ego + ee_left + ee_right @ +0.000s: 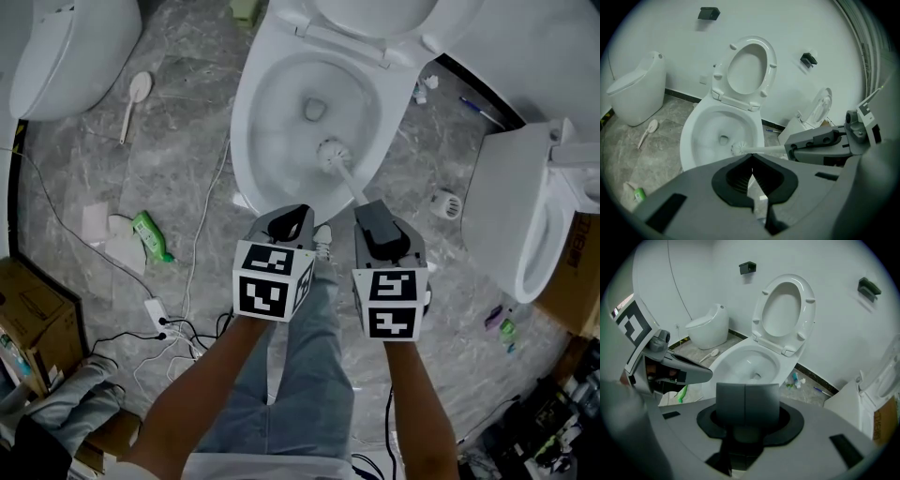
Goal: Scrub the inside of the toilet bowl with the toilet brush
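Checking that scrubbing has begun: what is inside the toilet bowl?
The toilet brush head is inside the toilet bowl, near the drain. Its handle's top end is hidden within the right gripper.

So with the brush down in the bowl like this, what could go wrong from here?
1. Only the right gripper holds the toilet brush, at the handle's far end; scrubbing pressure could twist it in the jaws.
2. The brush head sits by the front wall of the toilet bowl, close to the person's legs; a flick may splash them.
3. A power strip lies on the floor beside the bowl; splashes might reach it.
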A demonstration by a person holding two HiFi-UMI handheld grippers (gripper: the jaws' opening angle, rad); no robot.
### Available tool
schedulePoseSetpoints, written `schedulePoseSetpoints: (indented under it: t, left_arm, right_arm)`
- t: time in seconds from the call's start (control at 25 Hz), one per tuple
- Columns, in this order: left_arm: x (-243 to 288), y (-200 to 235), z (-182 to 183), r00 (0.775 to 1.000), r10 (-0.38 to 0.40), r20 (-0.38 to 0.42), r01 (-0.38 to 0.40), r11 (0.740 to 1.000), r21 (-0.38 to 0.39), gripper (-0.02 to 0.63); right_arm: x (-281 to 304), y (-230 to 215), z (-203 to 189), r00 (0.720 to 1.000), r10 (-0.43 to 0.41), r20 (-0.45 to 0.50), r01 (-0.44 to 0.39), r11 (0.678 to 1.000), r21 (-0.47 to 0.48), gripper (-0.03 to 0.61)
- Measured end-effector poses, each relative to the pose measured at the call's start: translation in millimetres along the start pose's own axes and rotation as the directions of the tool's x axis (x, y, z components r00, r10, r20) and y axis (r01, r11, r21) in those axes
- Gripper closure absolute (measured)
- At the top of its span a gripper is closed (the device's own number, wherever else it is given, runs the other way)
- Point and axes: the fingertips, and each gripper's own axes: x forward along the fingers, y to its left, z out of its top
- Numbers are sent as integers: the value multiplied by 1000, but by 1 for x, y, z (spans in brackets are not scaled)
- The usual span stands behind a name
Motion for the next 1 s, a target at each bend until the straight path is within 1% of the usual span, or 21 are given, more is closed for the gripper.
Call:
schedulePoseSetpoints:
  t: [0.12, 0.28, 0.6, 0.76, 1.0]
  left_arm:
    - [-10, 3, -11, 1000, 8, -5, -8, 1000, -17, 607]
    - [-22, 5, -23, 1000, 21, -18, -21, 1000, -21, 607]
    - [-36, 12, -33, 999, 38, -10, -39, 998, -57, 607]
    - [-40, 17, -33, 999, 54, -3, -54, 996, -69, 607]
    - [-40, 28, -31, 997, 73, -1, -73, 994, -82, 607]
  right_arm:
    - [-7, 15, -8, 1000, 15, -13, -15, 1000, 0, 425]
    - [-16, 35, -17, 999, 38, -25, -38, 999, -4, 425]
    - [-28, 68, -32, 995, 92, -39, -92, 996, -12, 425]
    - [-30, 83, -31, 992, 120, -28, -120, 993, -1, 425]
    - [-23, 100, -19, 987, 159, 11, -160, 986, 55, 425]
